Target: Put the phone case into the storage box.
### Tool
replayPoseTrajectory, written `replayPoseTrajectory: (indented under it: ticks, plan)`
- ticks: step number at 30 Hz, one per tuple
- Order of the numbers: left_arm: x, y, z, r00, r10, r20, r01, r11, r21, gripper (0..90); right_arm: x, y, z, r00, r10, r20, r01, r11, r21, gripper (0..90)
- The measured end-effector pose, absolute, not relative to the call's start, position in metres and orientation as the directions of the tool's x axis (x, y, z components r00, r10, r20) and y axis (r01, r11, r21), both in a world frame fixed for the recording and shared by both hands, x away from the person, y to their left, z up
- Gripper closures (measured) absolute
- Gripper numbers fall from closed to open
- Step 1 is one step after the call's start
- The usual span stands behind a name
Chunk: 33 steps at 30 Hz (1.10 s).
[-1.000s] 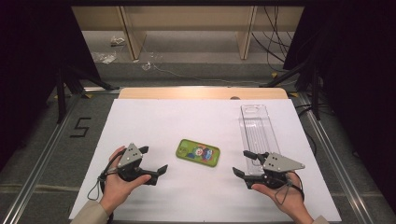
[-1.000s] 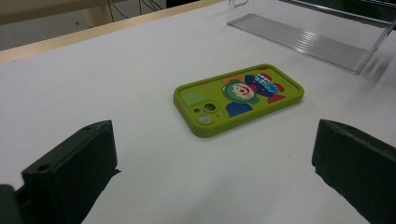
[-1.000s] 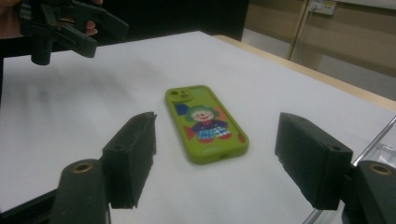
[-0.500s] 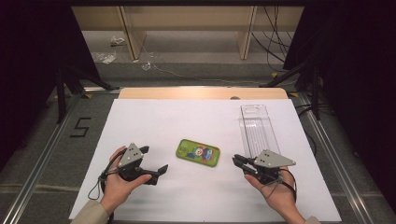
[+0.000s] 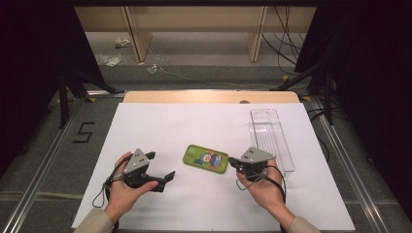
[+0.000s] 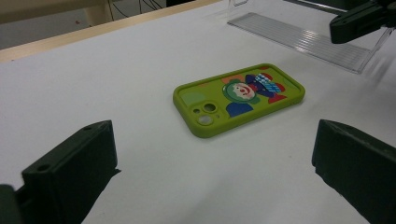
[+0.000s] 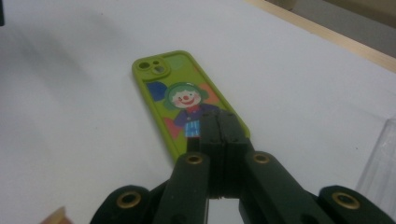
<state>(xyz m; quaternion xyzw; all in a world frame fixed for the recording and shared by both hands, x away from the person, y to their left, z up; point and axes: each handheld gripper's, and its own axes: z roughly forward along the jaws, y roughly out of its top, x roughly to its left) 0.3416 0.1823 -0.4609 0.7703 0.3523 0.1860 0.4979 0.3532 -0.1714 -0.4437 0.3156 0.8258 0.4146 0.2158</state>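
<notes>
White paper covers my table (image 5: pixel 160 126), and the green phone case (image 5: pixel 206 158) lies flat mid-sheet, long axis crosswise, camera end toward my left gripper (image 5: pixel 163 167), clown picture up. Left jaws stand apart; my right gripper (image 5: pixel 233 161), jaws just closed empty, sits at the case's other end.

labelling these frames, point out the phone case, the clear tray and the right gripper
phone case (image 5: pixel 206 158), high view, middle of its printed back
clear tray (image 5: pixel 268 133), high view, its ribbed floor
right gripper (image 7: pixel 222 122), right gripper view, tips of its shut jaws
</notes>
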Motion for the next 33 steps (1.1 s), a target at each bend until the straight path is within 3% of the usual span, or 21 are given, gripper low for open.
replayPoseTrajectory:
  ticks: [12, 33]
  plan:
    - [0.342, 0.182, -0.461, 0.685, 0.726, -0.067, 0.359, -0.256, 0.897, 0.0, 0.396, -0.149, -0.454, -0.678, 0.73, -0.092, 0.408, 0.477, 0.778, 90.0]
    - [0.342, 0.182, -0.462, 0.681, 0.729, -0.072, 0.365, -0.252, 0.896, 0.0, 0.429, -0.142, -0.469, -0.623, 0.776, -0.099, 0.484, 0.482, 0.73, 90.0]
